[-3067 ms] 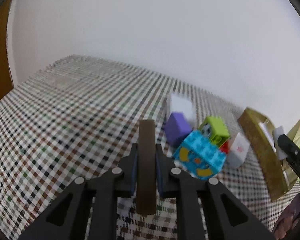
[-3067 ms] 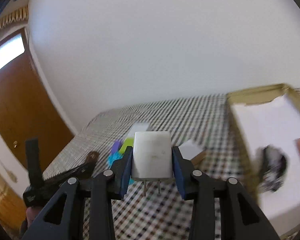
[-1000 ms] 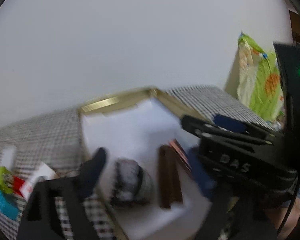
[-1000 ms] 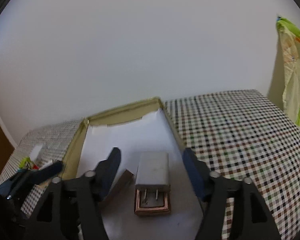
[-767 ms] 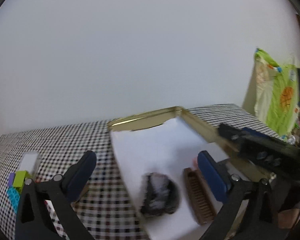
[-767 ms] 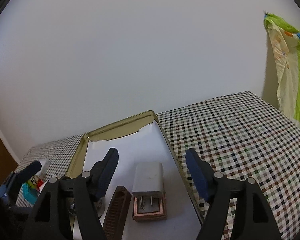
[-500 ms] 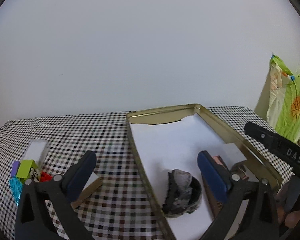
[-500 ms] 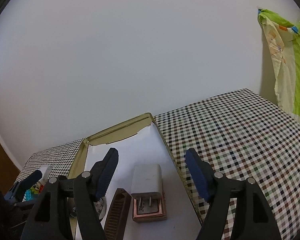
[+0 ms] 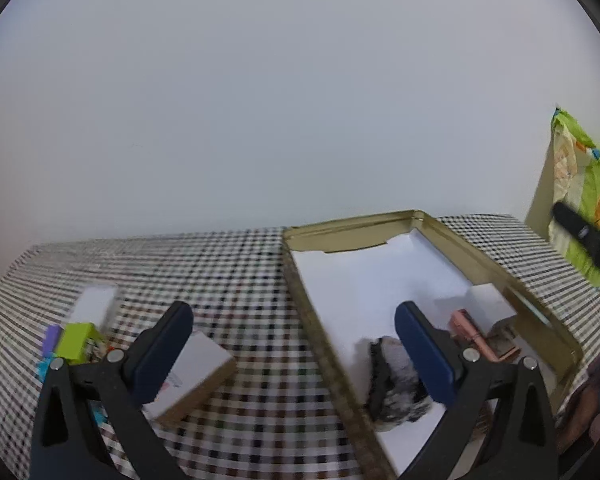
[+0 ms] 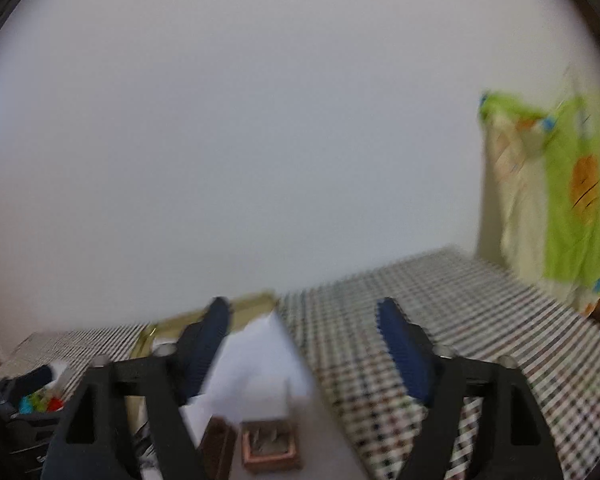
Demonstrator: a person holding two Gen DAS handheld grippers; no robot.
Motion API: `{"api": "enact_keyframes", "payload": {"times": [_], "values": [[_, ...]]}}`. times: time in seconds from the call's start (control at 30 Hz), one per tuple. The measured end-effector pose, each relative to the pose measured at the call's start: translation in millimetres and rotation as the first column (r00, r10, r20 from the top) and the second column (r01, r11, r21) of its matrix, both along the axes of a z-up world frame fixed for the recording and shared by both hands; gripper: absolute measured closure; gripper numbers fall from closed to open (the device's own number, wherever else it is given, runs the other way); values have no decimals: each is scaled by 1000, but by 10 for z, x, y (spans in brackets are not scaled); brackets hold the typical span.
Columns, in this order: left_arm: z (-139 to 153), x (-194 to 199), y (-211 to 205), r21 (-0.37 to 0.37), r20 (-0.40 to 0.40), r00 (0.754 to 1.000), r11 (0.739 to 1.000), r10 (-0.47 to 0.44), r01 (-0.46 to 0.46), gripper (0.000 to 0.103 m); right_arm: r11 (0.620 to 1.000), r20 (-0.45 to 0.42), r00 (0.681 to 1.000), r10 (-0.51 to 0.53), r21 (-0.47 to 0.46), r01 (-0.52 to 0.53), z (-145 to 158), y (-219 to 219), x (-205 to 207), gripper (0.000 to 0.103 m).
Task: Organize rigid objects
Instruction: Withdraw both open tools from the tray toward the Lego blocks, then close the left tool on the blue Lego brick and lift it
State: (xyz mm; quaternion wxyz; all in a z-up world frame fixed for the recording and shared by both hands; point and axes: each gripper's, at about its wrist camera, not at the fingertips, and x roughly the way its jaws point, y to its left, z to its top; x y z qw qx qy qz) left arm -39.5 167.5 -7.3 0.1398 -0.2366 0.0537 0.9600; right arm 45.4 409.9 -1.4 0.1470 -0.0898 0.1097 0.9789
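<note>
A gold tray point(image 9: 313, 320) with a white lining lies on the checked table. In it are a dark furry lump point(image 9: 394, 380), a copper frame point(image 9: 474, 338) and a white charger point(image 9: 488, 300). My left gripper point(image 9: 292, 318) is open wide, straddling the tray's left wall with nothing between its fingers. The right wrist view is blurred. My right gripper point(image 10: 302, 312) hangs above the tray's near end, its jaws opening and nothing between them. Below it lie the copper frame point(image 10: 270, 450) and a brown comb point(image 10: 218, 446).
Left of the tray a white box with tan sides point(image 9: 194, 372) lies on the cloth. Farther left are coloured toy bricks point(image 9: 74, 340) and a white block point(image 9: 96, 306). A green printed cloth point(image 10: 560, 200) hangs at the right. A white wall stands behind the table.
The comb and the charger, held three seconds ago, now lie in the tray. The left gripper has swung left toward the bricks. The right gripper has drawn back, tilted up and widened.
</note>
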Motion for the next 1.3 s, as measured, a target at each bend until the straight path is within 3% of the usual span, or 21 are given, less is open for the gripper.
{"api": "enact_keyframes", "payload": {"times": [0.2, 0.33, 0.67, 1.1, 1.3], "values": [[-59, 35, -170, -69, -33, 999, 997, 15, -17, 1, 1000, -9, 999, -31, 3, 31, 2, -95, 21, 13], [-67, 3, -441, -38, -4, 1000, 999, 25, -25, 1, 999, -8, 999, -44, -1, 44, 4, -229, 50, 13], [-160, -202, -1175, 12, 100, 986, 991, 132, -134, 1, 995, -6, 1000, -20, 101, 21, -17, -890, 136, 13], [-388, -433, -1734, 65, 283, 937, 970, 207, -234, 1, 988, 14, 989, 145, 55, -146, -39, -1645, 68, 13], [-512, -513, -1841, 40, 368, 916, 982, 158, -186, 1, 969, 64, 972, 226, 84, -231, -67, -2008, 8, 13]]}}
